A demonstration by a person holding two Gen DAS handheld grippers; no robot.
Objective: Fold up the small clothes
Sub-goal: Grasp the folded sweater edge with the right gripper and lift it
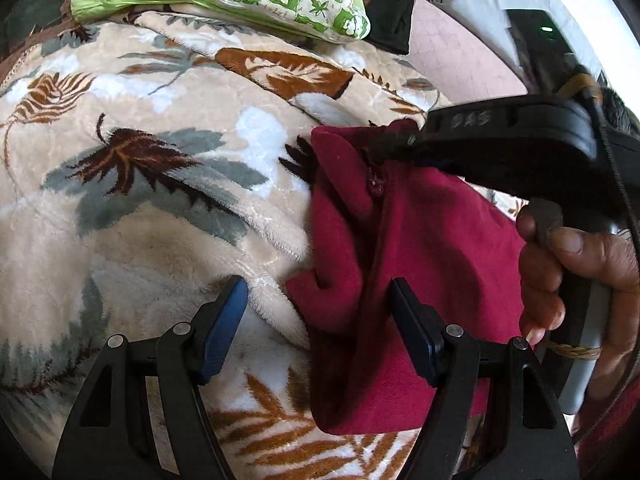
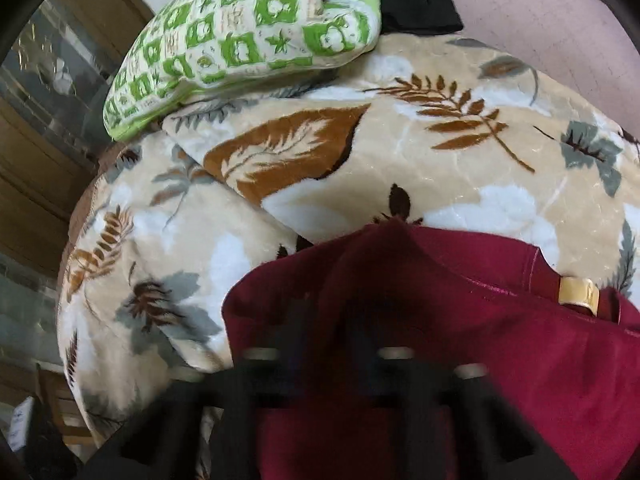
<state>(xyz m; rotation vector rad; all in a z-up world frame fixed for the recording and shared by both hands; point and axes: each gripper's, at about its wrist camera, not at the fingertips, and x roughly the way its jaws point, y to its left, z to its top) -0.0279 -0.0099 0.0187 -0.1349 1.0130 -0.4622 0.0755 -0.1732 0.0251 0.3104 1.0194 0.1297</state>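
L hand-held gripper [image 1: 318, 320] jaws spread wide over maroon garment [image 1: 420, 248] edge on leaf-print blanket [image 1: 160, 200]; R hand-held gripper [image 2: 332, 356] clenched on garment, blurred.

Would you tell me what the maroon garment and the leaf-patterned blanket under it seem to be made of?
Maroon garment: probably soft matte fleece or brushed knit, with a faint nap and limp, rounded folds. Leaf-patterned blanket: likely plush synthetic pile, going by its fuzzy fibres and slight sheen along the creases.
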